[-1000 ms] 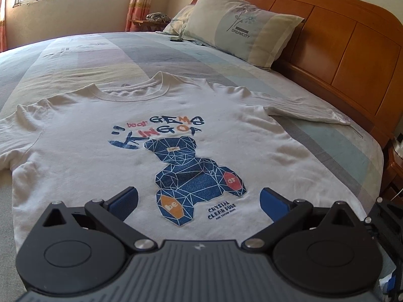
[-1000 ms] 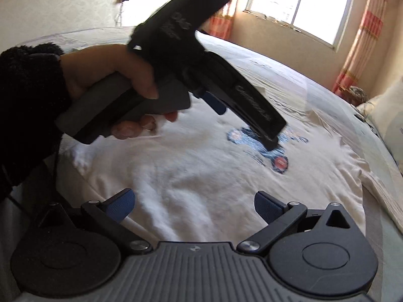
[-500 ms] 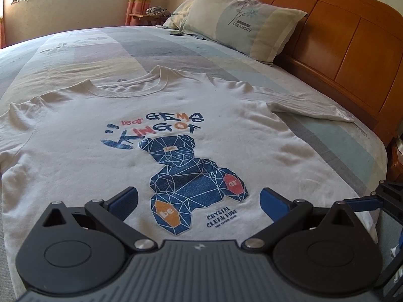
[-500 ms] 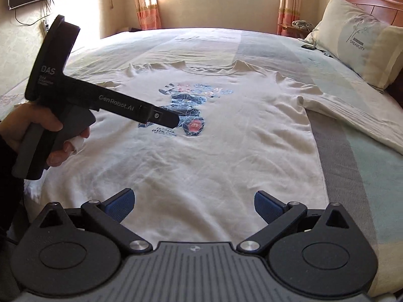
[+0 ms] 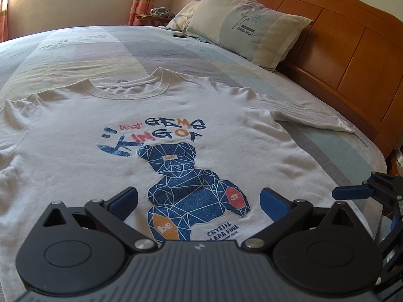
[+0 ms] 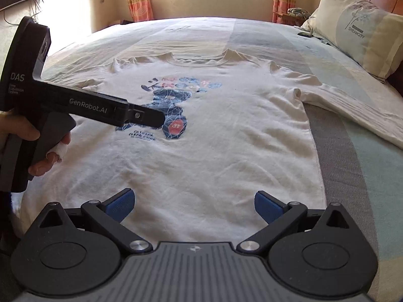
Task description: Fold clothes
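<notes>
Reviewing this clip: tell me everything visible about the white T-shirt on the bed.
The white T-shirt lies flat and unfolded, face up on the striped bedspread, ribbed round collar toward the window. It looks like soft, lightly wrinkled cotton. The chest print shows a blue geometric bear with red and orange patches under "bear GEMS KING OF" lettering. One long sleeve stretches toward the wooden headboard; the other bunches at the shoulder. Both open grippers hover near its hem; neither grips it.
</notes>
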`<state>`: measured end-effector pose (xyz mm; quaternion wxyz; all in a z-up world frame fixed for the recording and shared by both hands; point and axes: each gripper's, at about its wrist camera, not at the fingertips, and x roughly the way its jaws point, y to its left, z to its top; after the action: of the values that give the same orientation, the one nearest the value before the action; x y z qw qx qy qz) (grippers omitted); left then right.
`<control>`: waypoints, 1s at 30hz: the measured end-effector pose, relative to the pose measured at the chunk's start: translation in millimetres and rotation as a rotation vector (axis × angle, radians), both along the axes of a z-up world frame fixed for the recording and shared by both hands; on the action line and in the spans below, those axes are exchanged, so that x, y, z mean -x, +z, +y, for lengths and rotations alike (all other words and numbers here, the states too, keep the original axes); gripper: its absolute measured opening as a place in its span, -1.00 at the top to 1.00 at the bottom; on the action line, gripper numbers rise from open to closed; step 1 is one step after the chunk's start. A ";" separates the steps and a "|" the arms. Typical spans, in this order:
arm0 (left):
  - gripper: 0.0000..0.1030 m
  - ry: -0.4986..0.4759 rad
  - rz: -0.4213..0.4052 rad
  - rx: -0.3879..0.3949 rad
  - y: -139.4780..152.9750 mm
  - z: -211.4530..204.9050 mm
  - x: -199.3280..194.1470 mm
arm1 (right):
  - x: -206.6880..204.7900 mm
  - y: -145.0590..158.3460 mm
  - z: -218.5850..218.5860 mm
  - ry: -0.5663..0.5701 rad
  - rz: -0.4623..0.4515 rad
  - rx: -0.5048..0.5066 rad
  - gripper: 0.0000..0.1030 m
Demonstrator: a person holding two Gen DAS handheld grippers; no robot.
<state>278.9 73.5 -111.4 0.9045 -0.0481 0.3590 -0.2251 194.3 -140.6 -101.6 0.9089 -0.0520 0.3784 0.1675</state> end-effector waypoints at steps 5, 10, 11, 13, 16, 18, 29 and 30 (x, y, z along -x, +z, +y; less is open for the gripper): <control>-0.98 -0.009 -0.002 0.031 -1.1 2.6 -0.6 | -42.6 2.6 -8.2 -0.043 -0.038 0.020 -1.00; -0.98 -0.004 0.002 0.037 -2.5 4.1 -2.9 | -75.6 -10.0 -9.9 -0.023 -0.021 -0.011 -1.00; -0.98 -0.002 0.003 0.035 -3.1 4.4 -3.4 | -81.2 -15.2 -10.4 -0.026 -0.001 -0.015 -1.00; -0.98 0.003 0.007 0.030 -4.2 5.0 -4.3 | -86.6 -24.7 -17.5 -0.056 0.021 -0.020 -1.00; -0.98 0.002 0.004 0.027 -4.6 4.0 -4.2 | -85.6 -23.4 -29.6 -0.127 -0.001 -0.005 -1.00; -0.98 -0.001 0.001 0.016 -5.3 3.0 -3.7 | -84.3 -17.8 -36.5 -0.176 0.018 -0.037 -1.00; -0.98 -0.052 -0.038 -0.043 15.1 -28.0 18.1 | -1.3 -10.5 -19.2 -0.010 0.073 -0.003 -1.00; -0.98 -0.050 -0.042 -0.053 18.7 -33.6 22.3 | 4.0 -16.0 -19.0 0.004 0.085 0.014 -1.00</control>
<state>256.7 39.9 -92.7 0.9069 -0.0106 0.3468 -0.2391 190.3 -159.7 -117.6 0.8912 -0.0520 0.4177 0.1688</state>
